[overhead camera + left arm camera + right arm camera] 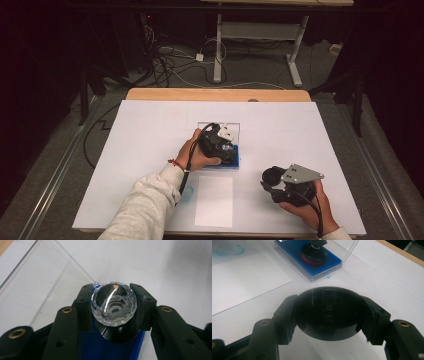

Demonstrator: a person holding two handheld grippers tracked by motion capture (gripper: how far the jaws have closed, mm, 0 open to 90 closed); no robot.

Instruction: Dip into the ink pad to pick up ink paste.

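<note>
L gripper (113, 305) is clenching faceted clear crystal stamp knob (113, 307) between its jaws; slippery, brittle—grip sides. R gripper (329, 315) is clamping round black lid (329, 312).

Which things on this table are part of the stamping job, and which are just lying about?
In use:
- left gripper, shut on the crystal-handled stamp
- blue ink pad in its clear case
- right gripper, shut on the black round cap
- white sheet of paper

Lying about:
- cables on the floor
- desk frame behind

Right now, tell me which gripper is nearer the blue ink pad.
Left. The left gripper is right over the blue ink pad, gripping the crystal-knob stamp; the right gripper holds a black cap aside.
</note>
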